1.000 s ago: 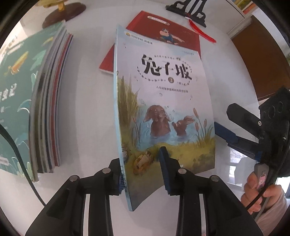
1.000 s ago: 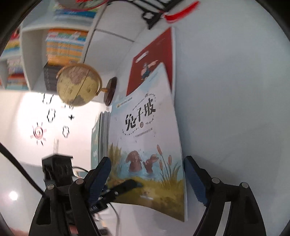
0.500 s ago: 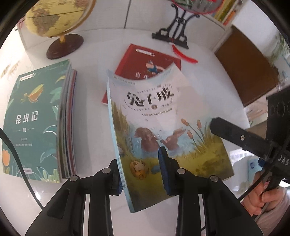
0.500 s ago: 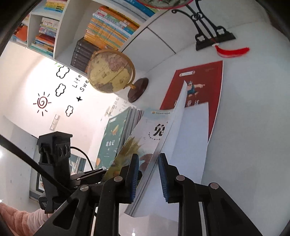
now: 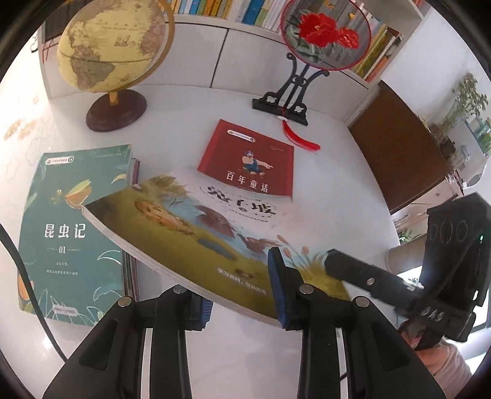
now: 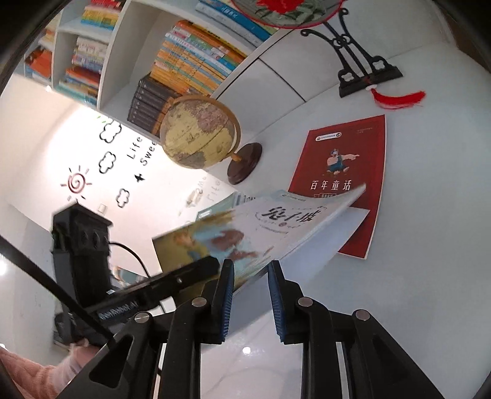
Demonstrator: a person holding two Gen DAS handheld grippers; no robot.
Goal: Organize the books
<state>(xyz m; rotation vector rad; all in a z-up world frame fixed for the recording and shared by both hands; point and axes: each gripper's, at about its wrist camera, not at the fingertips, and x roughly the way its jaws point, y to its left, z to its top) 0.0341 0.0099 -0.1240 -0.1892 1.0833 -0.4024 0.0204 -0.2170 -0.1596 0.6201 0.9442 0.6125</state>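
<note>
While both grippers, left gripper and right gripper, grasp the rabbit picture book clear of the table, the green-topped stack beside the left one likely awaits it.

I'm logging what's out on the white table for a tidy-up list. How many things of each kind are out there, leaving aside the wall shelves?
Single books: 2, the rabbit book held up off the table and the red book lying flat.
Book stacks: 1, the stack with the green cover on top.
Globes: 1.
Fan ornaments on a stand: 1.
Total: 5.
</note>
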